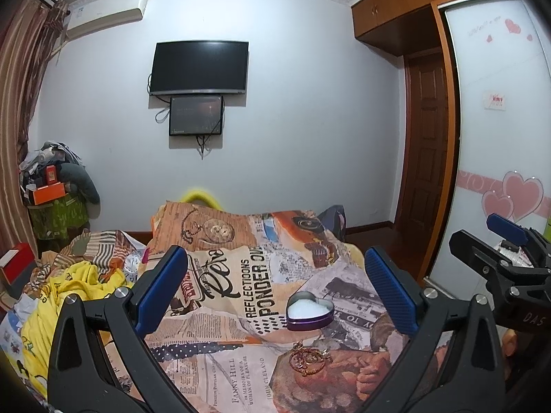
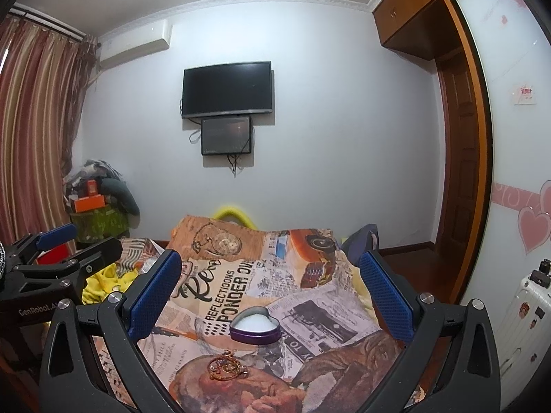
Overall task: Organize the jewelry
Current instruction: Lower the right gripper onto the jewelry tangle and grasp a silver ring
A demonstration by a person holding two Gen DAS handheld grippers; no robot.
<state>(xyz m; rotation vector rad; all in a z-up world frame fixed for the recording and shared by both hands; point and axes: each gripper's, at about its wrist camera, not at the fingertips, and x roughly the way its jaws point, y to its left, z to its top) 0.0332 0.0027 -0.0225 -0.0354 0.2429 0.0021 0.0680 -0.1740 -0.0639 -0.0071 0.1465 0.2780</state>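
A purple heart-shaped tin (image 1: 310, 313) with a white lining lies open on the printed bedspread; it also shows in the right wrist view (image 2: 255, 327). A small heap of gold jewelry (image 1: 309, 359) lies just in front of the tin, seen too in the right wrist view (image 2: 225, 368). My left gripper (image 1: 275, 292) is open and empty, held above the bed before the tin. My right gripper (image 2: 268, 292) is open and empty, beside the left one; its body shows at the right edge of the left wrist view (image 1: 499, 261).
The bed is covered by a newspaper-print bedspread (image 1: 241, 275). Yellow clothing (image 1: 69, 296) lies rumpled on the left. A red box (image 1: 17, 265) sits at the left edge. A wardrobe with heart decals (image 1: 499, 137) stands on the right, and a white suitcase (image 2: 527, 309).
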